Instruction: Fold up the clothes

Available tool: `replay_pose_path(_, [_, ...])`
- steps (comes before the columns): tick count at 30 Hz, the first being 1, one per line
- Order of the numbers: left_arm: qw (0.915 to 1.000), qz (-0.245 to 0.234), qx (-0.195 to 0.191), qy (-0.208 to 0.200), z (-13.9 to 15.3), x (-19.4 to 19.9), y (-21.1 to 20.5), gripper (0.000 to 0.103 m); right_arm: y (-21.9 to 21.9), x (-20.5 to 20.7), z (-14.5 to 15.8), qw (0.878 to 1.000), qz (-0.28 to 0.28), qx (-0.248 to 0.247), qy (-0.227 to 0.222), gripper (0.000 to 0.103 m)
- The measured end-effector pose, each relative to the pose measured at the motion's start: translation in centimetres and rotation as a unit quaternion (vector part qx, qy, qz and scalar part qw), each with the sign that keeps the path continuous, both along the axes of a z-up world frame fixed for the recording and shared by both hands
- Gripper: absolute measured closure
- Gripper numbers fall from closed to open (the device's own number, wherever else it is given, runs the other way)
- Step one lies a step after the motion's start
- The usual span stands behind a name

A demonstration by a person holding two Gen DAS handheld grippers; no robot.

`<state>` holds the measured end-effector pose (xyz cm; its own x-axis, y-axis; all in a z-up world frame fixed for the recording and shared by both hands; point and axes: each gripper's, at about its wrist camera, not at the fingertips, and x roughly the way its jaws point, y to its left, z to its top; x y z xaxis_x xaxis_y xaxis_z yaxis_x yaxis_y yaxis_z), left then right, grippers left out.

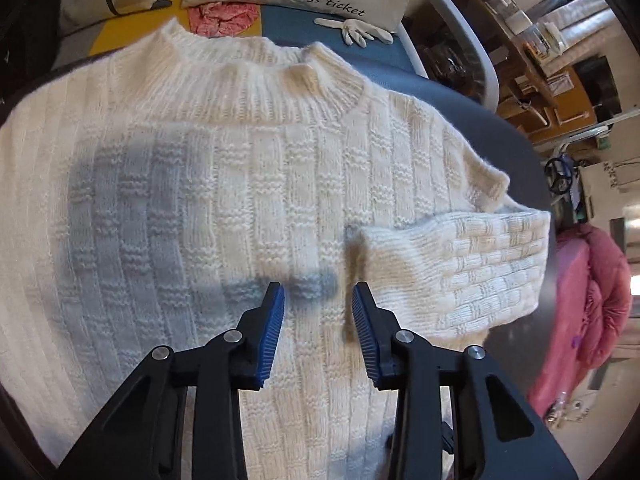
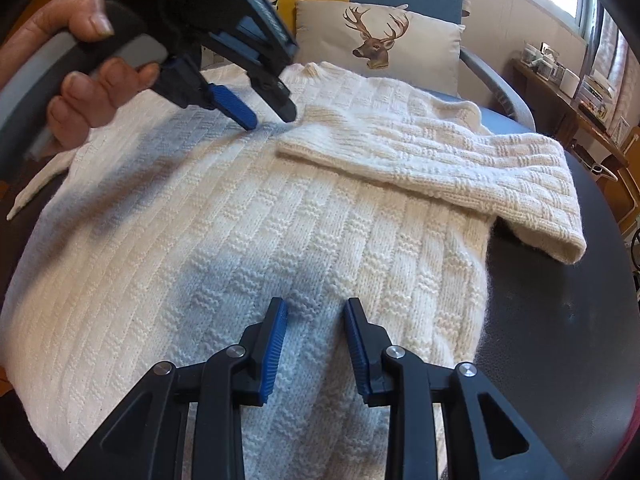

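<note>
Dark round table (image 2: 560, 320), deer-print cushion (image 2: 380, 40) on the chair behind. Cream basket-weave knit sweater (image 1: 240, 200) lies flat on the table, collar away, one sleeve (image 1: 460, 264) folded in across the chest. Left gripper (image 1: 318, 300) hangs just above the chest beside the cuff, fingers spread, nothing held. Right gripper (image 2: 316, 316) spread over the lower body, empty.

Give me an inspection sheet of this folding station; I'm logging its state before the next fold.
Surface: dark round table.
Job's things: cream knit sweater spread flat, one sleeve folded across the body.
Clutter: nothing seen on the table.
Grippers: left hand-held gripper open over the chest; right hand-held gripper open over the lower body.
Cables: nothing seen.
Surroundings: deer cushion, white glove, pink jacket, cluttered shelves.
</note>
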<state>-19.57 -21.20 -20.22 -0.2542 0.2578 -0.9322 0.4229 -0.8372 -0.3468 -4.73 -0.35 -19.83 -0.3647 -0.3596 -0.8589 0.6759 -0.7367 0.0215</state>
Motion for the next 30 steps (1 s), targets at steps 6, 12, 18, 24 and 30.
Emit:
replay_pose_path(6, [1.0000,-0.007,0.001,-0.006,-0.9,-1.4,-0.6,0.065,0.0,0.0,0.0,1.000,-0.003,-0.005,0.002,0.072])
replay_pose_path(12, [0.9983,-0.056,-0.016,0.008,-1.1,-5.0,0.9,0.057,0.0,0.0,0.2,1.000,-0.003,-0.009,0.002,0.072])
replay_pose_path(18, [0.9861,-0.145,-0.080,0.015,-0.1,-6.3,1.7,0.054,-0.1,0.1,0.2,1.000,-0.005,-0.013,-0.001,0.072])
replay_pose_path(24, [0.9795,-0.179,-0.087,0.027,1.1,-2.2,-0.4,0.046,-0.1,-0.1,0.2,1.000,-0.003,-0.018,0.000,0.071])
replay_pose_path(30, [0.9794,-0.181,-0.059,0.067,1.3,-2.5,1.2,0.040,-0.1,0.1,0.1,1.000,-0.006,-0.021,0.006,0.071])
